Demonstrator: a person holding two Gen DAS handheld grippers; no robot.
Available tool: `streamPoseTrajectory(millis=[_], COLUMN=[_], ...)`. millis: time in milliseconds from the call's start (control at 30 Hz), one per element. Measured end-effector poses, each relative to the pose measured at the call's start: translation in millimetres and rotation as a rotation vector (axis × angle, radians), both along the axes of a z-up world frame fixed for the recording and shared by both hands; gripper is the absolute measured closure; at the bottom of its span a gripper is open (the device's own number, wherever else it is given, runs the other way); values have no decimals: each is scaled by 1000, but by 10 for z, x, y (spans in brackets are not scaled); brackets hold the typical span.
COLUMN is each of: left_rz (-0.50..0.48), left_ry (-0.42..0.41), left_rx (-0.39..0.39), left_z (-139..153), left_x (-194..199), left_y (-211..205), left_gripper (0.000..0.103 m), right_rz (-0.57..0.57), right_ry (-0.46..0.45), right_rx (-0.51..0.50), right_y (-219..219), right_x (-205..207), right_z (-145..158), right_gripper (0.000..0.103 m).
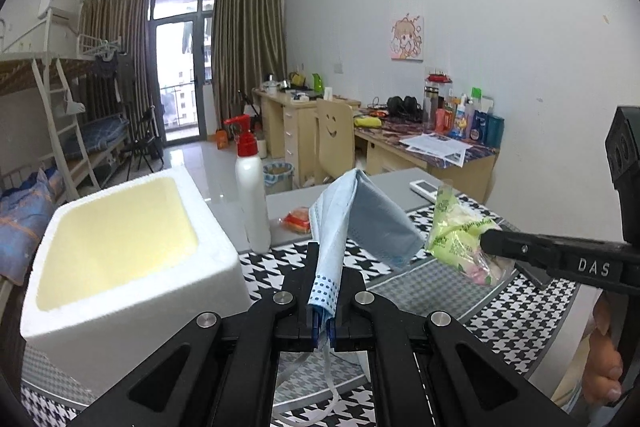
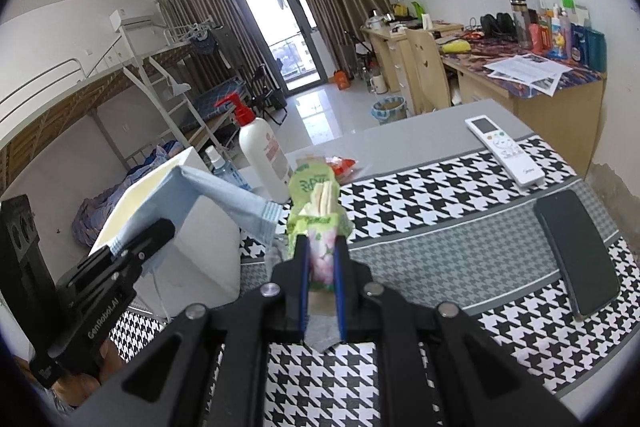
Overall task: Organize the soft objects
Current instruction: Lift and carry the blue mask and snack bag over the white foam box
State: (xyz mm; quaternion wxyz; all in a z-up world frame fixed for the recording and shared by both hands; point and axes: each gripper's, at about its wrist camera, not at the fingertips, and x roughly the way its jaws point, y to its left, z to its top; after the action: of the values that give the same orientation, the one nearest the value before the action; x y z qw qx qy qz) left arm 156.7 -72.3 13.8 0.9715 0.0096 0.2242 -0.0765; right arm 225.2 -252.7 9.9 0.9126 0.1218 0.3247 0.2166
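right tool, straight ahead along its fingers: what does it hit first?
Probably the white pump bottle, which stands just beyond the green tissue pack clamped in the right tool. The small red packet lies close beside that line, and depth is hard to judge in the fisheye.

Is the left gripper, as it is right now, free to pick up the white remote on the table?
Probably not yet. The left gripper is shut on a blue face mask, so it would have to let that go first. The remote itself lies uncovered on the table.
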Motion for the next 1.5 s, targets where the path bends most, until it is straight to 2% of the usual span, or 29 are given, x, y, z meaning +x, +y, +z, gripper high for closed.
streamPoseTrajectory(millis=[800,1500], left_rz=[89,187], left_ry=[-97,-159], left_rx=[-8,11], left_z=[345,529], left_x=[-104,-153], left_y=[236,492], left_gripper=[101,101], right_rz=[15,93], right_ry=[-114,-182], right_rx=[-10,-23], right_y=[156,449], right_x=[-98,-63], right_z=[324,475], right_gripper=[89,89])
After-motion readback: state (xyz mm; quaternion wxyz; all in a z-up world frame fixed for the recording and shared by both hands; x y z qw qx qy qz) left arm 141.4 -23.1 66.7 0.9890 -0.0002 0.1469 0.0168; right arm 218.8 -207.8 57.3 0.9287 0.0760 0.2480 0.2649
